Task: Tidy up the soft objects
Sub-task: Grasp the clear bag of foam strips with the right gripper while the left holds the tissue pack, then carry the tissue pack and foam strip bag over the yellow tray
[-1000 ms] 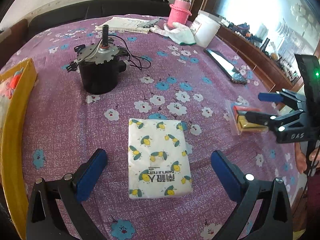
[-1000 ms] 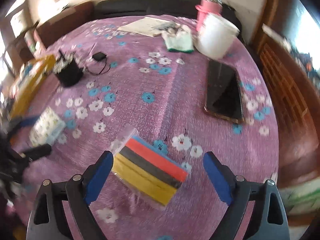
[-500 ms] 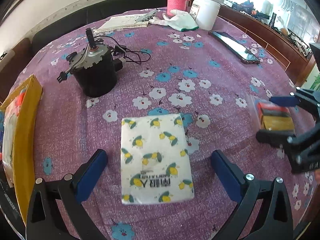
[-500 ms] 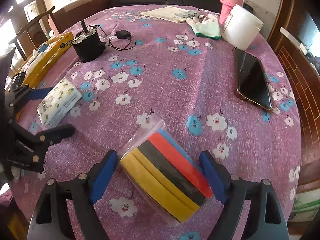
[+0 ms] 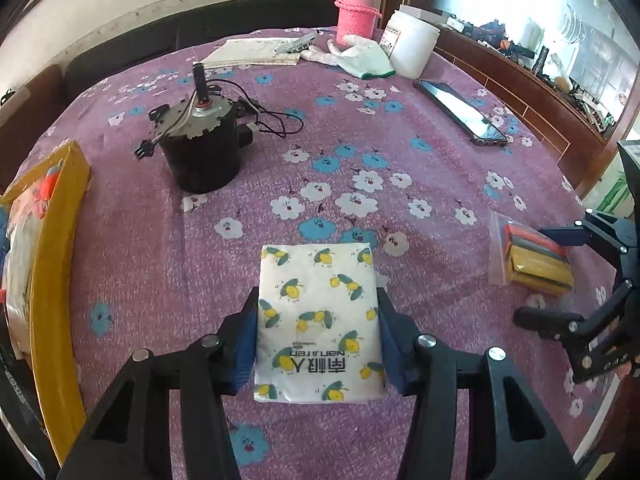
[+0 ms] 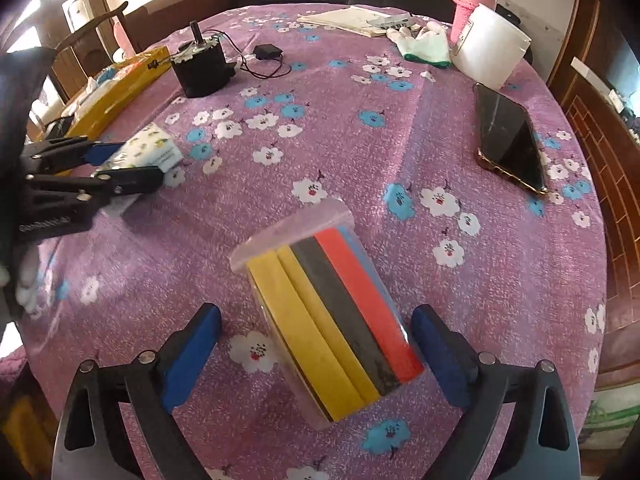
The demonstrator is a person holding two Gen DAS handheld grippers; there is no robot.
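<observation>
We see the left gripper (image 5: 318, 334) closed on the tissue pack (image 5: 318, 322), its blue pads pressed against the pack's two long sides near the near end, while the pack lies flat on the purple flowered tablecloth (image 5: 400, 128). The right gripper (image 6: 316, 354) stands open, its jaws set either side of the bagged foam strips (image 6: 334, 320) without touching them.

For the step in hand, a secure pick-up of each soft item, we judge that the left grip should squeeze only enough to hold: the pack is a compliant plastic-wrapped block and will probably bulge or slip if pinched hard at one end. We would lift it level. On the right, the bag lies askew to the jaws, so we would square the gripper to the strips' long sides before closing, and catch the foam itself, not the loose clear flap at the far end.

The tissue pack is white with yellow lemons and green leaves, with printed lettering near its near edge; it sits at the near centre of the table. The foam strips, yellow, black, red and blue, lie side by side in a clear bag at the near right, well apart from the phone (image 6: 510, 138) and the black motor (image 5: 202, 146).
</observation>
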